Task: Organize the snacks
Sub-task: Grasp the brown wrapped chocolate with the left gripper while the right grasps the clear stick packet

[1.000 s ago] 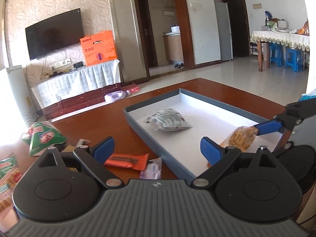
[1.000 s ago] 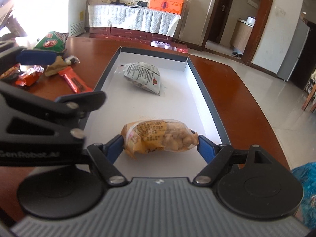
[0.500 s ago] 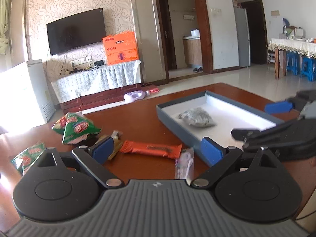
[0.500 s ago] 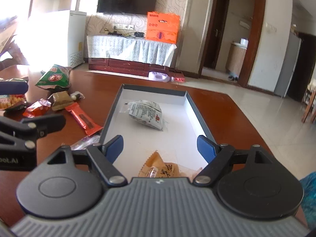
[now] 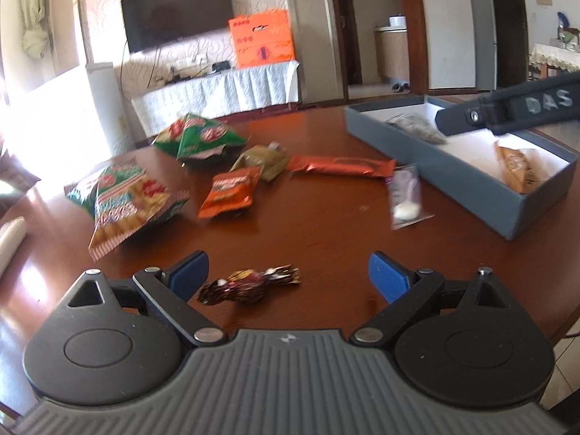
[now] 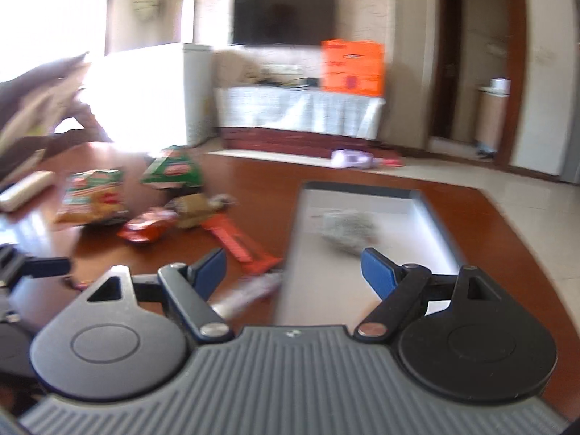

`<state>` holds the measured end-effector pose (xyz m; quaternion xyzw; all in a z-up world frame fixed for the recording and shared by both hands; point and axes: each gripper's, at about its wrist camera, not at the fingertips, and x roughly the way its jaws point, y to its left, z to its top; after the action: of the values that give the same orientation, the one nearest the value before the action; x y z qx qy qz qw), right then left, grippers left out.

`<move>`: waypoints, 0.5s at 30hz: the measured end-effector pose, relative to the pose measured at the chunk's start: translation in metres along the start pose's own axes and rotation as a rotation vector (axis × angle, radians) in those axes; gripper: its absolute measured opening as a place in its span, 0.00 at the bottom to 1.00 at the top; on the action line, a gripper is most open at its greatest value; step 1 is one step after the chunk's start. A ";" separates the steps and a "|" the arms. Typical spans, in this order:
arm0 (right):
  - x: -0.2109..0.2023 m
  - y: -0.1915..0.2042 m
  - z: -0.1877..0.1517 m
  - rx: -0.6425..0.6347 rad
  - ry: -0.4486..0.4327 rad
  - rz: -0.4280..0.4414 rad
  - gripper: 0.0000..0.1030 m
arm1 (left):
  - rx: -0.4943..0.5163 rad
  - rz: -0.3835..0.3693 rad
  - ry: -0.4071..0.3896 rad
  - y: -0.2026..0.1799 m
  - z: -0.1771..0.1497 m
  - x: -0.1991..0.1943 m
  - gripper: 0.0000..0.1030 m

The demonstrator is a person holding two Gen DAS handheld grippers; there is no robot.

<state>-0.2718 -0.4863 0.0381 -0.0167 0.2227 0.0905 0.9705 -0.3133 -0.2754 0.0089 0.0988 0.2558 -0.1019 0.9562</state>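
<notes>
Wrapped candy (image 5: pixel 249 284) between open gripper (image 5: pixel 288 277)

"das" on the right claw (image 5: pixel 507 108) arm

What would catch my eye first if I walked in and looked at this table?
Probably the bright scatter of snack packets across the dark red-brown table: green triangular bags at the back and a long orange bar toward the grey tray. Nearest, a dark shiny wrapped candy lies between the left gripper's open blue fingers.
</notes>
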 end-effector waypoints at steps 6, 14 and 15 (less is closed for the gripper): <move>0.021 0.033 -0.001 0.027 0.095 0.172 0.76 | -0.032 -0.019 0.025 0.011 -0.006 0.012 0.94; 0.044 0.053 -0.014 0.037 0.213 0.009 0.72 | -0.082 -0.101 0.030 0.029 -0.007 0.022 0.93; 0.044 0.054 -0.016 0.048 0.217 -0.009 0.72 | -0.088 -0.112 0.031 0.030 -0.007 0.023 0.92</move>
<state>-0.2491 -0.4274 0.0049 -0.0041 0.3287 0.0782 0.9412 -0.2901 -0.2477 -0.0047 0.0436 0.2798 -0.1423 0.9485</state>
